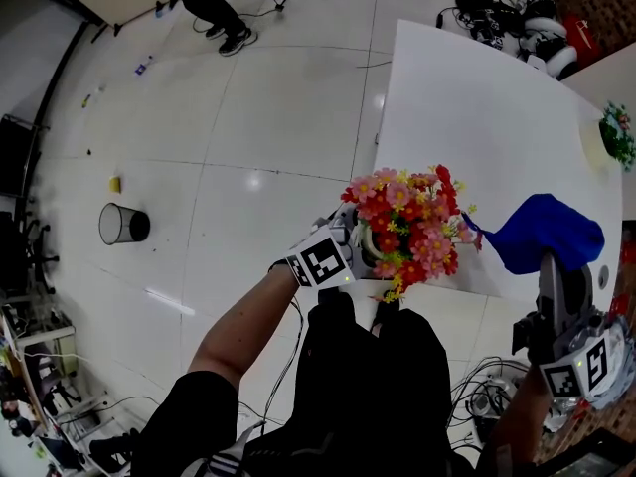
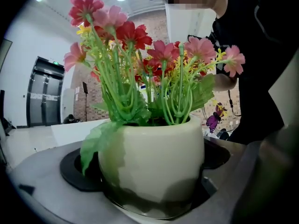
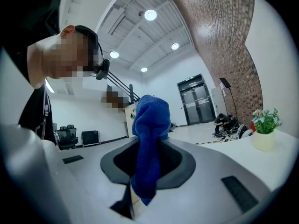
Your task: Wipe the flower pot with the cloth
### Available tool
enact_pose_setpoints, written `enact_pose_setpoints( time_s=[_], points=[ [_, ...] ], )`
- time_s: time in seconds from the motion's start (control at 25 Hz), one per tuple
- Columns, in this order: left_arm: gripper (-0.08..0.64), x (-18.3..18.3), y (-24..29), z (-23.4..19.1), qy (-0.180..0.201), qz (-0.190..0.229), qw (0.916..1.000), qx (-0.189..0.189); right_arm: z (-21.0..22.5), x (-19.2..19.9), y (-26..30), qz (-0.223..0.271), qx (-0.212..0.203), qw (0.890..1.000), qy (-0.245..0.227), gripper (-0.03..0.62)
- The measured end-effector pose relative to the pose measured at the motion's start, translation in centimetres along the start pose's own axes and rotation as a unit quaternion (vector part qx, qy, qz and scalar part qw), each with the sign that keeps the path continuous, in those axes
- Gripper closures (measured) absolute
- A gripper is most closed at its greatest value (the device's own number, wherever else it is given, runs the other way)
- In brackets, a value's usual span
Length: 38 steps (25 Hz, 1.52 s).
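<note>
A: Any writing?

B: The only print I can make out is the black-and-white square patterns on the marker cube (image 1: 320,259) of the left claw (image 1: 356,244) and on the one (image 1: 576,366) of the right claw (image 1: 548,266). No letters legible.

A: Left claw state?

B: Spread wide and clamped around the flower pot (image 2: 152,162). The cream wall fills the whole gap, with a jaw pressed on each side.

A: Right claw?

B: Jaws pinched nearly together on the blue cloth (image 3: 149,139). It is bunched up above the jaws, with a tail hanging down toward the camera.

A: Where is the pot?

B: In the head view it is at about 5 o'clock from centre, at the near edge of the white bench (image 1: 477,117). The cloth (image 1: 542,229) sits at 3 o'clock from the flowers (image 1: 412,222), just beside them (contact unclear).

A: Anything hidden?

B: From above, the pink and red flowers cover most of the pot. In the left gripper view its base is cut off by the claw body, so I can't tell whether it rests on the bench or is lifted. A leaf (image 2: 96,141) hangs over the pot wall at 9 o'clock.

A: Other items?

B: A small potted plant (image 1: 618,135) is on the bench at 2 o'clock, partly cut off by the picture's edge. A mesh wastebasket (image 1: 122,224) stands on the floor at 9 o'clock.
</note>
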State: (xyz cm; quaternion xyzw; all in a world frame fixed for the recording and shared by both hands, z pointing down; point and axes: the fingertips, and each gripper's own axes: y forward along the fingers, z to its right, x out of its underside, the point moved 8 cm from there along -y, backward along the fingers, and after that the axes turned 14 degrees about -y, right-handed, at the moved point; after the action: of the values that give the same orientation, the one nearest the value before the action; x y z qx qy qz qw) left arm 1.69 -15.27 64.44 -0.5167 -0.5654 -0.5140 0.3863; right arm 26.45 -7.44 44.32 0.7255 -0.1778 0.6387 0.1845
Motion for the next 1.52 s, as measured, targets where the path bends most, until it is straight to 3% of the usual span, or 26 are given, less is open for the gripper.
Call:
enact_pose_setpoints(
  time_s=[0.56, 0.92, 1.12, 1.28, 1.52],
  points=[
    [-0.035, 0.1, 0.0, -0.1, 0.002, 0.002, 1.0000, 0.000, 0.4, -1.0, -0.7, 0.015, 0.016, 1.000, 0.006, 0.528],
    [-0.035, 0.2, -0.1, -0.1, 0.003, 0.004, 0.9999, -0.011, -0.3, -0.1, -0.1, -0.002, -0.007, 1.000, 0.004, 0.528],
    [-0.034, 0.4, -0.3, 0.1, 0.000, 0.013, 0.9998, -0.016, -1.1, -0.8, 1.2, -0.004, -0.014, 0.999, 0.031, 0.528],
    [-0.034, 1.0, -1.9, 1.3, -0.003, 0.008, 0.9997, -0.021, -0.8, -0.4, 0.7, -0.007, -0.027, 1.000, 0.008, 0.528],
    [-0.034, 1.9, -3.8, 2.5, -0.007, 0.001, 0.9993, -0.037, -1.9, 0.2, 1.2, -0.015, -0.046, 0.999, 0.015, 0.528]
  ],
)
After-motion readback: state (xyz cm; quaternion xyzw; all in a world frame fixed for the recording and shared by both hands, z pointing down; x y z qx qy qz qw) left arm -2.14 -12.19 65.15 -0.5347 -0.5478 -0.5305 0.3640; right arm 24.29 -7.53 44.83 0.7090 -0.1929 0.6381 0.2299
